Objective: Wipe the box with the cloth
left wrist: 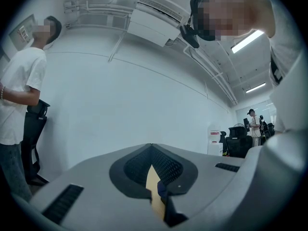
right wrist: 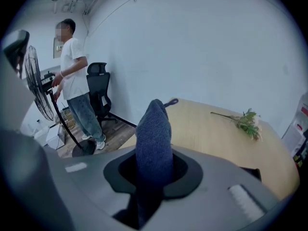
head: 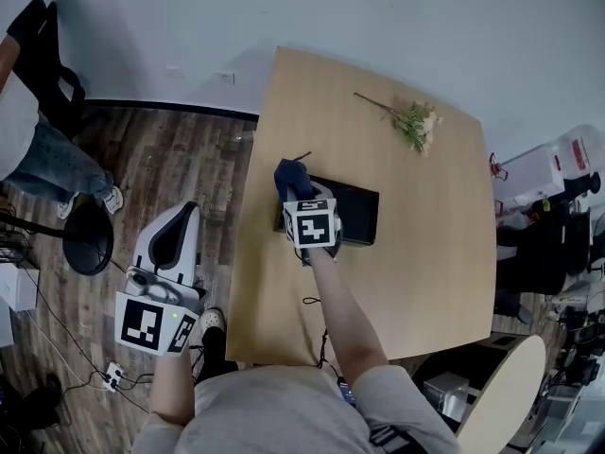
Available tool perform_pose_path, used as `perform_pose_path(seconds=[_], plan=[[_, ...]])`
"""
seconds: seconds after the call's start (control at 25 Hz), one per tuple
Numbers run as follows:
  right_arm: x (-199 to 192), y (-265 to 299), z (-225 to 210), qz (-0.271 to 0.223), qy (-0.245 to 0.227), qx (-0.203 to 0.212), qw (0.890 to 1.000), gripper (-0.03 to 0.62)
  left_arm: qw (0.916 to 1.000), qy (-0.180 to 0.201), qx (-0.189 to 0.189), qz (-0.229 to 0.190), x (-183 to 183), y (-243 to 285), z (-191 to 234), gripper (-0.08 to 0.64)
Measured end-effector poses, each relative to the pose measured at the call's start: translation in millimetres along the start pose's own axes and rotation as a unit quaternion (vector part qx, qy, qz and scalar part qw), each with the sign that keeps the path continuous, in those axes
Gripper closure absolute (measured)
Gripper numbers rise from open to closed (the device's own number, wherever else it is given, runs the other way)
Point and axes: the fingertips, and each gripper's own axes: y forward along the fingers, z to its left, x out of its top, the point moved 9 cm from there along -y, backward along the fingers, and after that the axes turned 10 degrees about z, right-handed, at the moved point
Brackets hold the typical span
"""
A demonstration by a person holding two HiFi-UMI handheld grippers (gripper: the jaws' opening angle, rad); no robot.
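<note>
Right gripper [right wrist: 153,177] pinches a dark blue terry cloth [right wrist: 154,134] between its jaws, the flat black rectangular box [head: 357,212] just beneath them; wiping seems barely begun; left gripper [left wrist: 153,184] idles, jaws pressed together, empty.

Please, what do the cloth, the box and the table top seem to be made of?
The cloth: dark blue textile, probably terry or microfibre; its surface looks fuzzy and it folds softly.
The box: black, matte, flat; perhaps cardboard or plastic, the views cannot settle it.
The table top: pale wood look, smooth and even, likely laminate.
</note>
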Motion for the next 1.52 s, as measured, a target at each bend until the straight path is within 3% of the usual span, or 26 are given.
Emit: perform_pose_path(seconds=[0.48, 0.72, 1.08, 1.52], plan=[[-18, -5, -39, 0.035, -0.012, -0.063, 0.997, 0.525, 1.0000, -0.002, -0.005, -0.002, 0, 4, -10, 0.552], [-28, -13, -62, 0.031, 0.008, -0.069, 0.997, 0.525, 0.9998, 0.003, -0.020, -0.001, 2, 14, -26, 0.552], [-59, -36, -111, 0.052, 0.017, -0.131, 0.990, 0.526, 0.9992, 0.005, -0.040, -0.003, 4, 24, -45, 0.552], [-74, -55, -141, 0.049, 0.050, -0.145, 0.987, 0.526, 0.9988, 0.011, -0.048, -0.007, 8, 28, -62, 0.552]])
